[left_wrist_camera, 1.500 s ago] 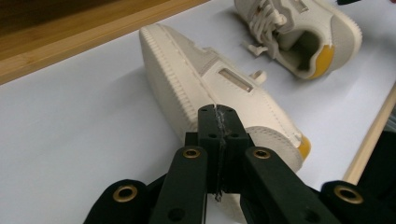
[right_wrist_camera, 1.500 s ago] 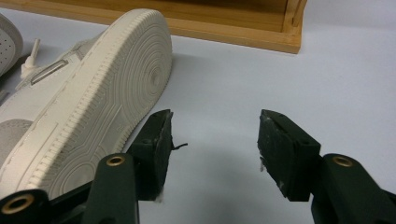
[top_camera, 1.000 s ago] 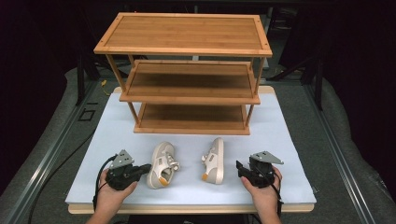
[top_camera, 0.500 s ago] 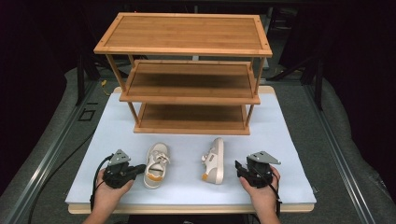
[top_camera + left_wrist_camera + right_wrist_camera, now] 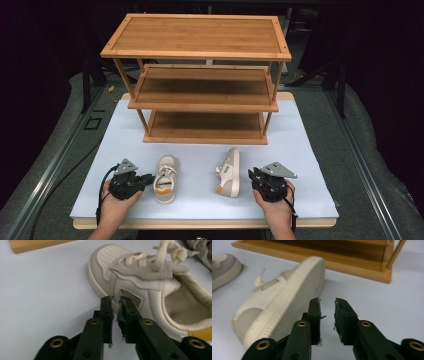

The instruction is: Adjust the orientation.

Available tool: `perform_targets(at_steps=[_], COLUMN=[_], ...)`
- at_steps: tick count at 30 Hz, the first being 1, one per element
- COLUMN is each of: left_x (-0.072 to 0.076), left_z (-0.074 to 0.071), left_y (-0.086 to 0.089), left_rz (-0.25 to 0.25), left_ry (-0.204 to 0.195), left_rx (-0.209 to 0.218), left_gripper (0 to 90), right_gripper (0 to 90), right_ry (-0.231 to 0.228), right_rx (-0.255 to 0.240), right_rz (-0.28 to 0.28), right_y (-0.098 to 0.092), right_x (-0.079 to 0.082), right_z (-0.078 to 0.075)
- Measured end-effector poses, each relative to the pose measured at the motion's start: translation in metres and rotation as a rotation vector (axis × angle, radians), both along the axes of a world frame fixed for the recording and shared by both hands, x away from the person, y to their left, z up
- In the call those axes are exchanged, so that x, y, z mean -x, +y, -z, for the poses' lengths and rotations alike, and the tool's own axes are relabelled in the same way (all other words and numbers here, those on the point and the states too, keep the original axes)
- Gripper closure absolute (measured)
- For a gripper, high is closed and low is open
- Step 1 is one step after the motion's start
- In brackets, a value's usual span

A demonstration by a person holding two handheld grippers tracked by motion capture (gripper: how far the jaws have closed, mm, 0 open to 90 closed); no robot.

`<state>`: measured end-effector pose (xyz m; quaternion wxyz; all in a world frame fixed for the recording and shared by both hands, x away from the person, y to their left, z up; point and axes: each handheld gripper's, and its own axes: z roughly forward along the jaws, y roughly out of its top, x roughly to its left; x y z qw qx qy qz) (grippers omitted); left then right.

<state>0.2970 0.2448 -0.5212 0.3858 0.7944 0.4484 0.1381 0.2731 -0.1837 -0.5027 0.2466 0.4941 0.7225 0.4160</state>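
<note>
left gripper (image 5: 145,179) sits at the near-left of the three-tier bamboo shoe rack (image 5: 200,80), on the pale blue tabletop (image 5: 310,150). its jaws have just been opening from shut and now stand at a narrow gap with nothing between them; in the left gripper view the tips rest just beside the outer side wall of the upright cream low-top sneaker with a yellow heel patch (image 5: 150,285), near the sole edge. that shoe stands in front of the rack's bottom shelf, left of centre, toe toward the rack.

judgement: step in hand is getting a hold on each shoe for the rack. for the left one, widen the jaws more, then take the padded collar or heel wall, one jaw inside, one outside. avoid the laces; they will slip and let the shoe swing.

second cream sneaker, tipped on its side (image 5: 228,173), lies in front of the rack, right of centre, ribbed sole facing the right gripper (image 5: 253,176). right jaws have just been closing, now a narrow gap, empty; in the right gripper view they sit just beside the sole (image 5: 287,300), not touching as far as i can tell.

judgement: the sole is too broad for this gap. reopen, come over the upper edge, pinch the side wall at the collar, and roll it upright before lifting. risk: pushing the shoe toward the other instead of gripping it.
</note>
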Motion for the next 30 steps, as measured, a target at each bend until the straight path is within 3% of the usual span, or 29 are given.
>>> perform_targets(at_steps=[3, 5, 10, 15, 21, 30], left_x=[-0.001, -0.001, -0.003, -0.004, -0.005, -0.004], left_z=[0.0, 0.0, 0.003, 0.005, 0.005, 0.004], left_y=[0.004, 0.004, 0.009, 0.011, 0.012, 0.012], left_rz=[-0.029, -0.033, -0.075, -0.101, -0.1, -0.099], left_ry=[-0.002, -0.001, -0.001, 0.011, 0.015, 0.011], left_rx=[0.047, 0.055, 0.088, 0.114, 0.117, 0.131], left_gripper=[69.6, 67.2, 50.9, 43.8, 43.1, 43.1], right_gripper=[80.8, 82.4, 86.7, 87.4, 86.8, 85.2], right_ry=[-0.009, -0.005, -0.006, -0.007, -0.001, 0.021], right_rx=[-0.011, -0.008, -0.017, -0.008, 0.014, 0.01], right_rz=[-0.037, -0.048, -0.111, -0.146, -0.15, -0.111], right_y=[0.006, 0.007, 0.018, 0.026, 0.029, 0.021], right_x=[0.001, 0.001, 0.003, 0.005, 0.005, 0.007], right_z=[-0.002, -0.002, -0.003, -0.003, -0.002, -0.002])
